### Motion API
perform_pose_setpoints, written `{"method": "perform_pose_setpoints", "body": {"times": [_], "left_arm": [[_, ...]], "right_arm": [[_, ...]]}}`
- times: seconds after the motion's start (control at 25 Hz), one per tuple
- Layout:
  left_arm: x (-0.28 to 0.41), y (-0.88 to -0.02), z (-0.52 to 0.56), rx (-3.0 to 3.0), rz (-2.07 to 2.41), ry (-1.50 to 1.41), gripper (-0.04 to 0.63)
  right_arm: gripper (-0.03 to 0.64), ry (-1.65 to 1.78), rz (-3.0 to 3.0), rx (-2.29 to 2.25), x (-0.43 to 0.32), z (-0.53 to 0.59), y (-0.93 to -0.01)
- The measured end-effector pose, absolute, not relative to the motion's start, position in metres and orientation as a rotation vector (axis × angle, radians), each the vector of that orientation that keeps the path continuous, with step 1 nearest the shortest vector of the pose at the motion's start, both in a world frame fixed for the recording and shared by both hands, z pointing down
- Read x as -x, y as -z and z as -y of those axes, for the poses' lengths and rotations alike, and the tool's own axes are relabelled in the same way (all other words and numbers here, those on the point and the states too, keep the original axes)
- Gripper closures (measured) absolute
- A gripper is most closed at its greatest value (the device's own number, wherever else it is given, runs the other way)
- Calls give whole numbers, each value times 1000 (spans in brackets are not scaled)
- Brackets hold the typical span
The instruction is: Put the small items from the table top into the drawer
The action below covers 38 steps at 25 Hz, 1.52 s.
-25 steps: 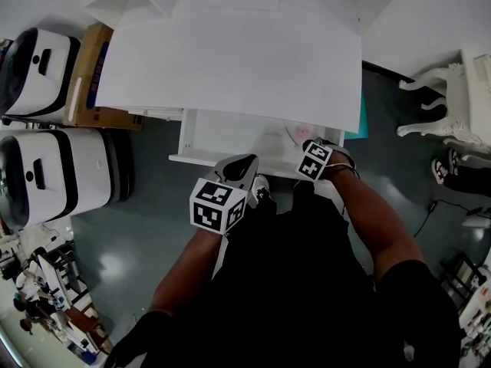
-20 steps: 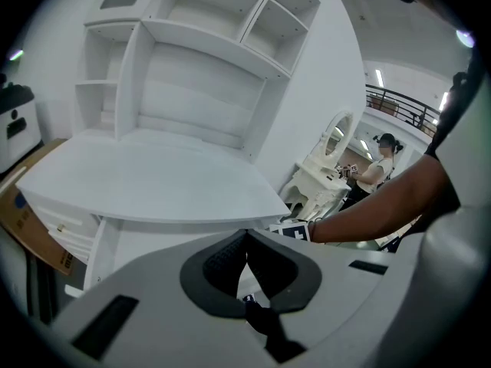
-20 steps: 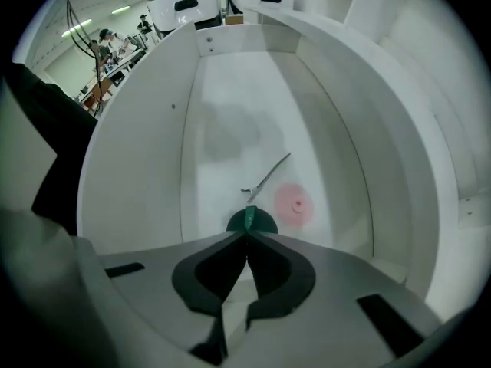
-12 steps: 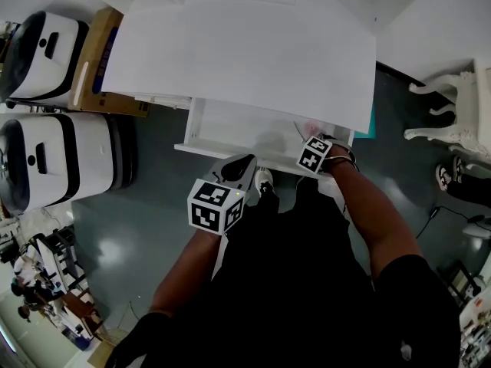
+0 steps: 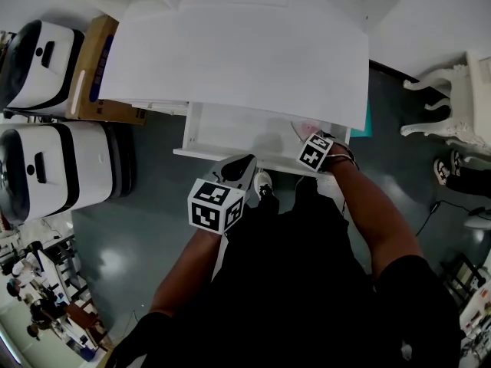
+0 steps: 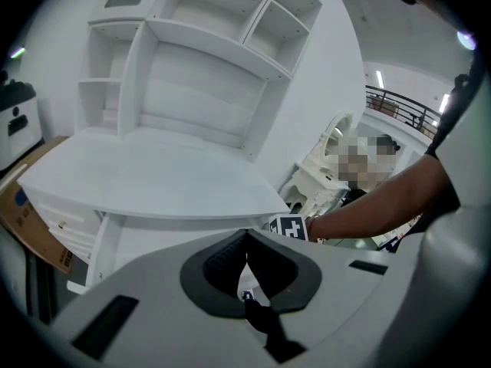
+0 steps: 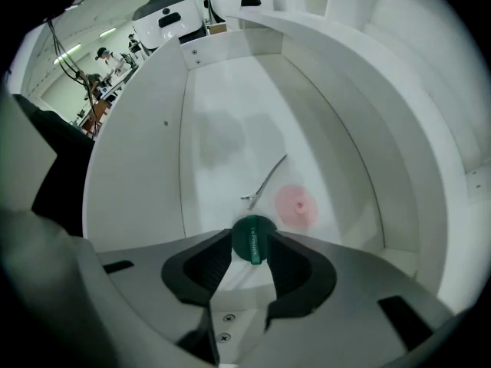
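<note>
Two things lie in the drawer (image 7: pixel 138 167) so far: a metal hair clip (image 7: pixel 265 181) at 12 o'clock from the green round piece (image 7: pixel 250 234), and a pink disc (image 7: pixel 296 205) at 2 o'clock. The right gripper (image 7: pixel 251 253) points down into the drawer. Its jaws have just opened wide with the green piece between them, so I'd guess that's the drop. The left gripper (image 6: pixel 245 232) hangs at 8 o'clock of the right one with its jaws together and empty, probably just parked out of the way.

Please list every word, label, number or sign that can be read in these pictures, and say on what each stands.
No text can be read with certainty.
Green disc, a line of pale print on its edge: too small to read.
Cardboard box, blue marking on its side: too blurred to read.
Marker cubes: black-and-white square patterns, no letters.
</note>
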<state>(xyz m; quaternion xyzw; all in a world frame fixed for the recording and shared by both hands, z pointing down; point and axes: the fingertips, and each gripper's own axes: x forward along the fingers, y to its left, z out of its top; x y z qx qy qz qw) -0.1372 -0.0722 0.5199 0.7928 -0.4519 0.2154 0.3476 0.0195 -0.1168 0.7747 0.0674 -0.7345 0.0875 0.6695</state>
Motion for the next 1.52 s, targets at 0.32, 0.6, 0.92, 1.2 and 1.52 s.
{"method": "perform_pose_setpoints", "body": {"times": [0.32,0.6,0.92,1.2,1.52], "left_arm": [[128,-518,74,-2130,1099,-563,584],[120,-513,73,-2211,1017,-578,584],[103,-505,66,-2317,917,-588,584],[77,-495,55,-2389,836,-563,584],[58,-476,54,-2410,904,-523,586]], "right_arm": [[480,-244,1738,-346,-41,133,-725],[480,-357,1838,-600,-59,133,-671],[482,-771,2149,-1007,-51,106,-599],[580,-837,2345,-1113,-47,84,-537],[589,-692,2496,-1083,-53,72,-486]]}}
